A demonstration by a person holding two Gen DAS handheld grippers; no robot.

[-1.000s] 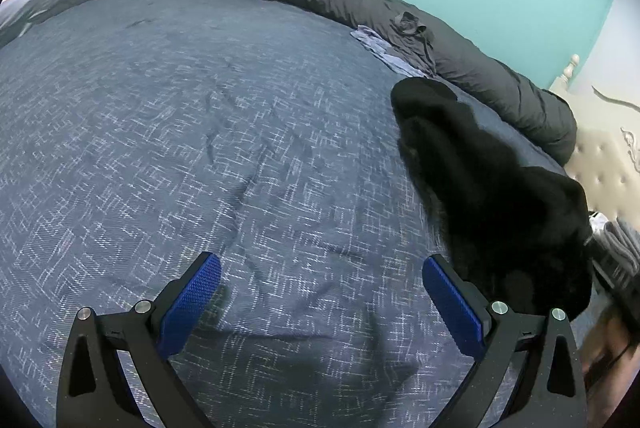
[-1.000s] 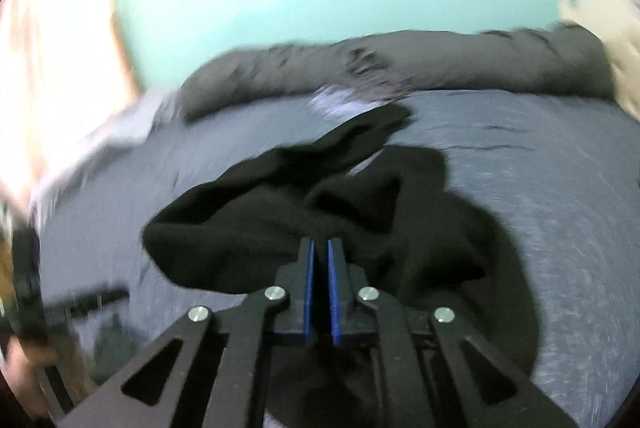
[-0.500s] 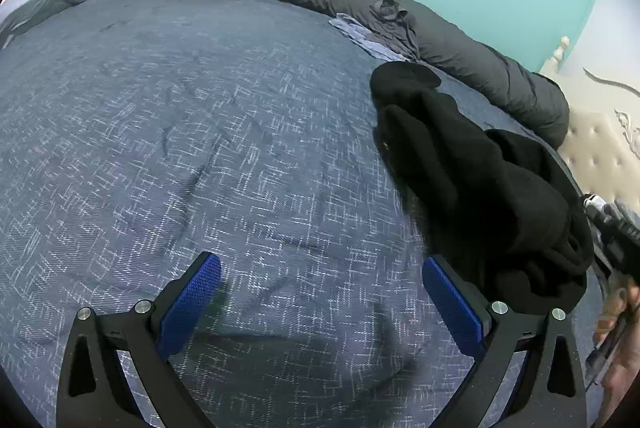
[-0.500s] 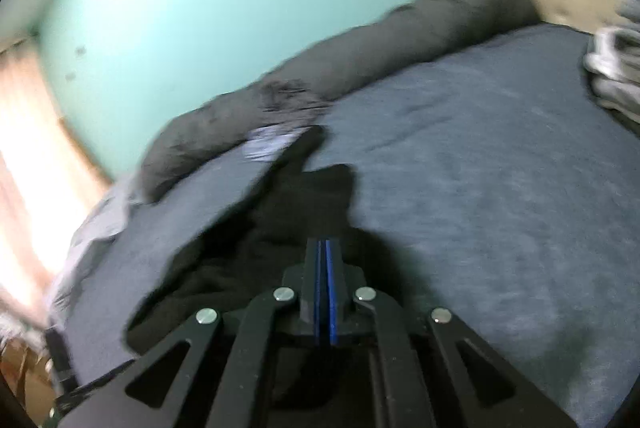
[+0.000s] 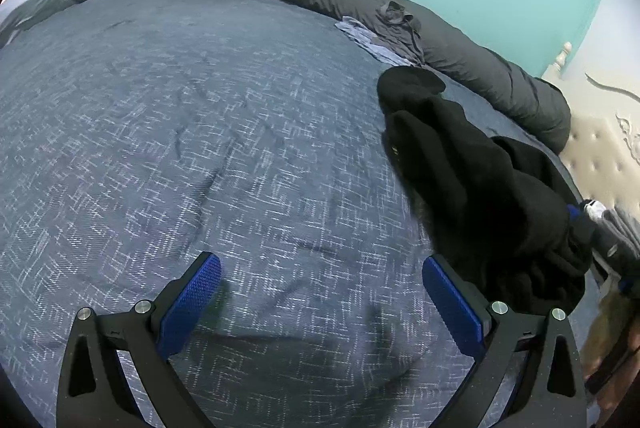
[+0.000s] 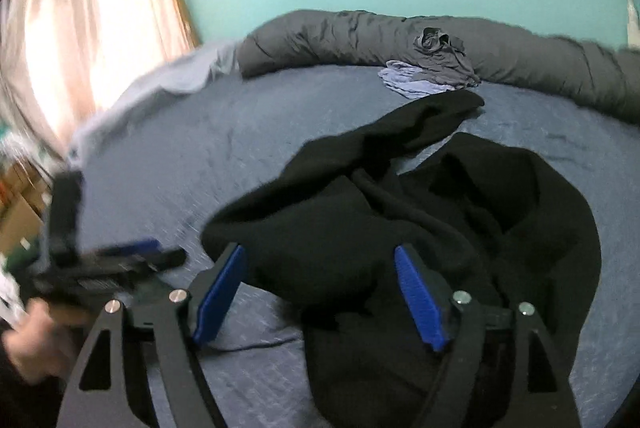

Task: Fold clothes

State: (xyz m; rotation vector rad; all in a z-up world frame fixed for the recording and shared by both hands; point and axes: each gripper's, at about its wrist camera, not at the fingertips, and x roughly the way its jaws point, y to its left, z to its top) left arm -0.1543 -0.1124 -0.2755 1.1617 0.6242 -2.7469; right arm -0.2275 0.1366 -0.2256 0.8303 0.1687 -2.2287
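R gripper (image 6: 320,292), clamped on the black garment (image 6: 420,228) a sec ago, is now opening; pads aren't pressing, cloth's lying crumpled on the bed (image 6: 180,168) just ahead & under the jaws. L gripper (image 5: 320,300) is hovering wide open, empty, garment off to its right. Drop's done, so spreading prob comes next.

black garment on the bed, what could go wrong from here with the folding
The crumpled black fleece garment lies bunched in a heap on the blue woven bedspread, so a fold started now may trap creases. The right gripper is opening with cloth between its fingers, so fleece could snag. The left gripper hangs open over bare bedspread.
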